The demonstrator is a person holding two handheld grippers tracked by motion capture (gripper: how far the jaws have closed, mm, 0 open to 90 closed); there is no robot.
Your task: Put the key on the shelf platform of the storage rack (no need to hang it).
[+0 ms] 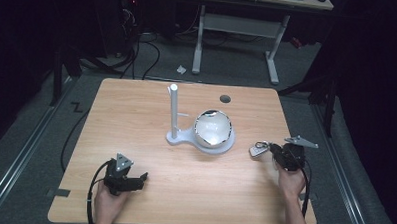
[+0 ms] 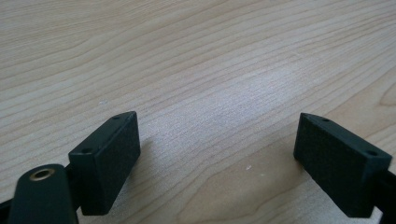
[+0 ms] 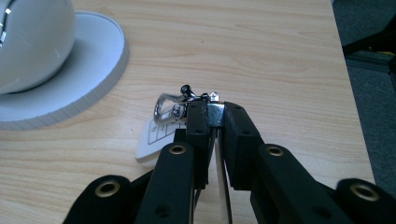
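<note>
Dark room surrounding a wooden counter (image 1: 152,98); cables and a desk frame are fading into shadow behind. Left gripper (image 1: 125,178) is resting near the front edge, fingers (image 2: 105,161) standing wide apart over bare wood, with open room around it. Right gripper (image 1: 287,155) is sitting close to the counter's right edge, fingers (image 3: 236,135) clamping a metal clasp (image 3: 180,106) with a white tag (image 3: 152,142) partly hidden beneath. White stand (image 1: 178,136) with an upright post is holding a shiny bowl (image 1: 212,127) mid-counter, just beside the tag; the bowl's contents are hard to make out.
</note>
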